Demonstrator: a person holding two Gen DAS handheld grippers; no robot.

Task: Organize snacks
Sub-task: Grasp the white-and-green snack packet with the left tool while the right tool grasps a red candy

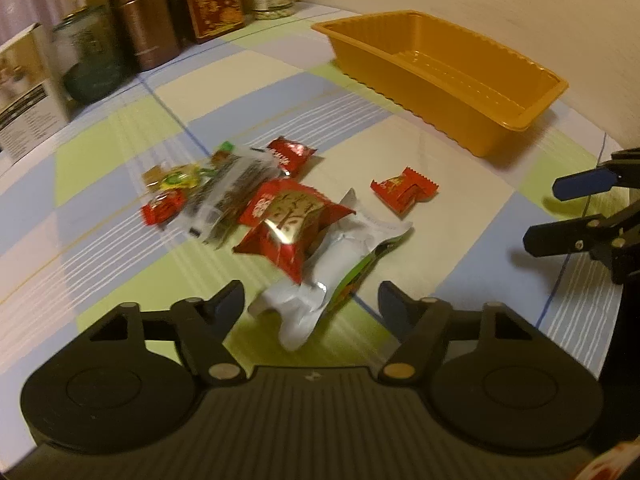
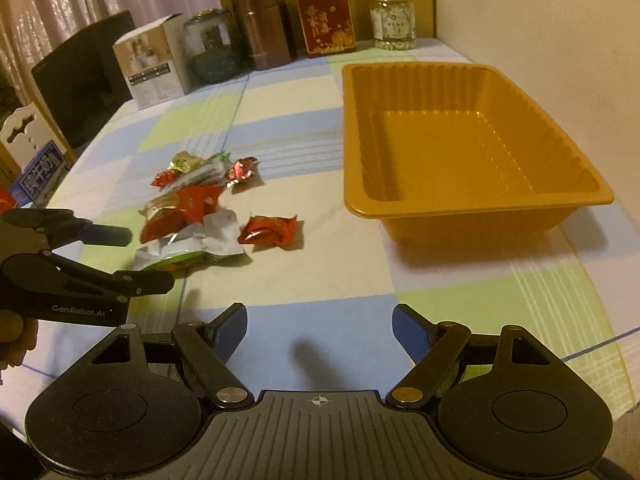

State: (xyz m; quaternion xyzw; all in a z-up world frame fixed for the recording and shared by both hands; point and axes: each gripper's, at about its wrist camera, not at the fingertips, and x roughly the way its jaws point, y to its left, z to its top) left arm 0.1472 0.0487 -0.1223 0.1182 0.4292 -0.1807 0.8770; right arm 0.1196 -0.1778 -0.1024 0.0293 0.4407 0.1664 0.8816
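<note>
We read "GenRobot.AI" in pale letters on the black body of the left gripper (image 2: 150,258), at the left edge of the right wrist view. Left of the orange tray (image 2: 472,200), at the table's far-left edge, a blue carton (image 2: 42,178) carries large white Chinese characters, which we read as 纯牛奶. The printing on the snack wrappers and the containers behind the tray is too blurred for us to read.
</note>
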